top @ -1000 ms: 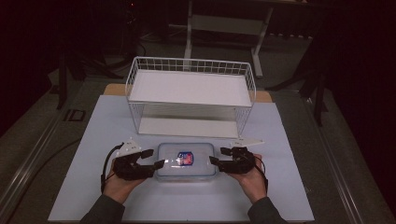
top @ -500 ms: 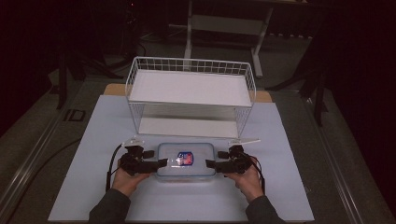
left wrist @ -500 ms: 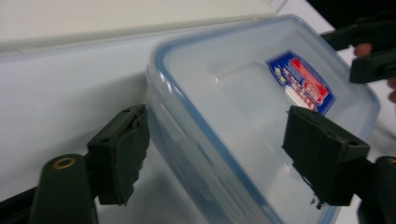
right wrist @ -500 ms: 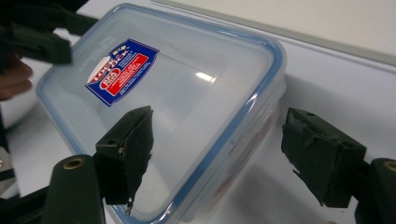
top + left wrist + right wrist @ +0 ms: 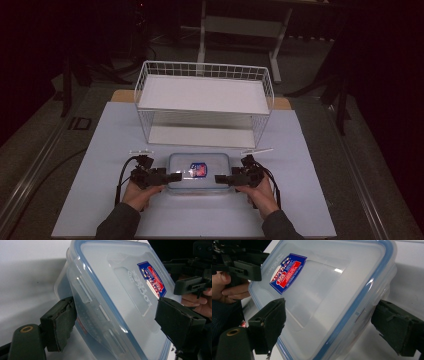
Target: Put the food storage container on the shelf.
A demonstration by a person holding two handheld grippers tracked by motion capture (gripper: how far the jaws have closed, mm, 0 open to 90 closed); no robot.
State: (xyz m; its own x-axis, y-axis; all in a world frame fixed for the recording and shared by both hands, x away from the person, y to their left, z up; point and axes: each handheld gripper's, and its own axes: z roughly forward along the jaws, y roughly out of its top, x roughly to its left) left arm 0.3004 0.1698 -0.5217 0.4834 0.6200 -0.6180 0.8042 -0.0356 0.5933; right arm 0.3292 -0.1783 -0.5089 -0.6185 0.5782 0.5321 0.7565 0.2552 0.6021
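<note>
A clear plastic container (image 5: 199, 172) with a blue-rimmed lid and a red and blue sticker (image 5: 198, 169) lies on the white mat (image 5: 100, 150). My left gripper (image 5: 172, 176) is at its left end and my right gripper (image 5: 220, 178) at its right end. In the left gripper view the jaws of the left gripper (image 5: 116, 312) straddle the container (image 5: 120, 285) rim. In the right gripper view the right gripper (image 5: 329, 315) straddles the opposite rim of the container (image 5: 324, 282). Both pairs of jaws have just been opening and stand wide, with the container's edge between them.
A white wire rack (image 5: 202, 95) with two shelves stands just behind the container. The mat reaches to the table's front edge and out to both sides. Dark floor and a metal frame (image 5: 240, 25) lie beyond the table.
Both hands have sunk a little toward the mat beside the container. Both pairs of jaws have spread wider around its ends.
</note>
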